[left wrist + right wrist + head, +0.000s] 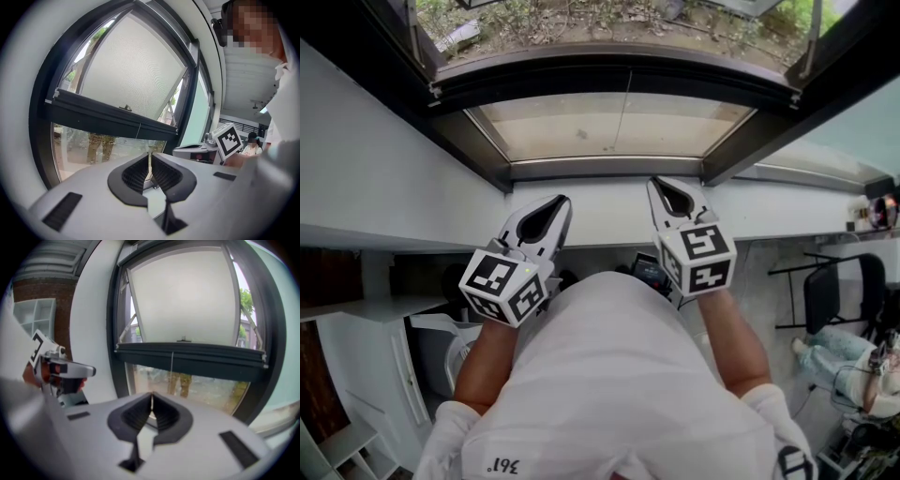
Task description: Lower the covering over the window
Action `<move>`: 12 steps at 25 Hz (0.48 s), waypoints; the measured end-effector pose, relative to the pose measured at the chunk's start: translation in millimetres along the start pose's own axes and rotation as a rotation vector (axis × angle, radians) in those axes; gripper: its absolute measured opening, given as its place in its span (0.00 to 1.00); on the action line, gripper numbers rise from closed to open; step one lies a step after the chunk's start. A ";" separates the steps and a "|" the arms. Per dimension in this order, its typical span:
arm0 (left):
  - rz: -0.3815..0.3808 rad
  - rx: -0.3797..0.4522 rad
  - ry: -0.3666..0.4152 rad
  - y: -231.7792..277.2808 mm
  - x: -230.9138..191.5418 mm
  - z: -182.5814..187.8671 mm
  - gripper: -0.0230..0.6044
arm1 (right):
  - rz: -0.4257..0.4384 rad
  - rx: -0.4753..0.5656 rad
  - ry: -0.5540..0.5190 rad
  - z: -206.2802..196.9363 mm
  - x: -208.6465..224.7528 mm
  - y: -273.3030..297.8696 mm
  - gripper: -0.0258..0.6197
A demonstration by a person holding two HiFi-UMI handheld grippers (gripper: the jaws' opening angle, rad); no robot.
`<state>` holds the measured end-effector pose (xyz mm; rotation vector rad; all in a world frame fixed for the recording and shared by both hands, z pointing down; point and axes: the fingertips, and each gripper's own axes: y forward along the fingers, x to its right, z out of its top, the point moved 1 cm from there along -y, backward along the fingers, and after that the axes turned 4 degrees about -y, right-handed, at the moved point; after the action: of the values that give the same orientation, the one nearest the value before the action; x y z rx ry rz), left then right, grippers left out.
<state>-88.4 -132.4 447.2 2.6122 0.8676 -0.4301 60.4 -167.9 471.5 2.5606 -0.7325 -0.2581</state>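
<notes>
A pale roller blind (609, 122) covers the upper part of the dark-framed window; in the gripper views it appears as the blind (185, 296) with a dark bottom bar (187, 359), and clear glass shows below the bar (108, 117). A thin cord (172, 366) hangs from the middle of the bar. My left gripper (560, 202) and right gripper (662, 186) are held side by side in front of the white sill (600, 211), below the window. Both are shut, the left gripper (149, 161) and the right gripper (151, 397) with pads together and nothing seen held.
Grey walls flank the window. A dark chair (844, 281) and a seated person (853, 361) are at the lower right. White shelves (347, 441) stand at the lower left. Plants and ground lie outside the glass.
</notes>
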 end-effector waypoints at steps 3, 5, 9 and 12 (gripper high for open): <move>-0.005 -0.004 0.003 0.2 1.1 -0.6 0.10 | 0.001 -0.006 0.004 -1.4 0.1 -0.1 0.08; -0.008 -0.005 0.002 0.5 1.1 -0.8 0.10 | 0.000 -0.010 0.004 -1.1 0.4 -0.2 0.08; -0.013 -0.008 -0.001 0.7 0.4 -1.6 0.10 | -0.002 -0.017 0.003 -3.0 0.2 0.3 0.08; -0.018 -0.015 -0.001 1.8 0.3 -2.8 0.10 | -0.002 -0.019 0.000 -2.7 -1.0 0.6 0.08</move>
<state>-86.6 -132.4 449.9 2.5922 0.8910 -0.4284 60.2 -166.7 474.2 2.5438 -0.7244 -0.2644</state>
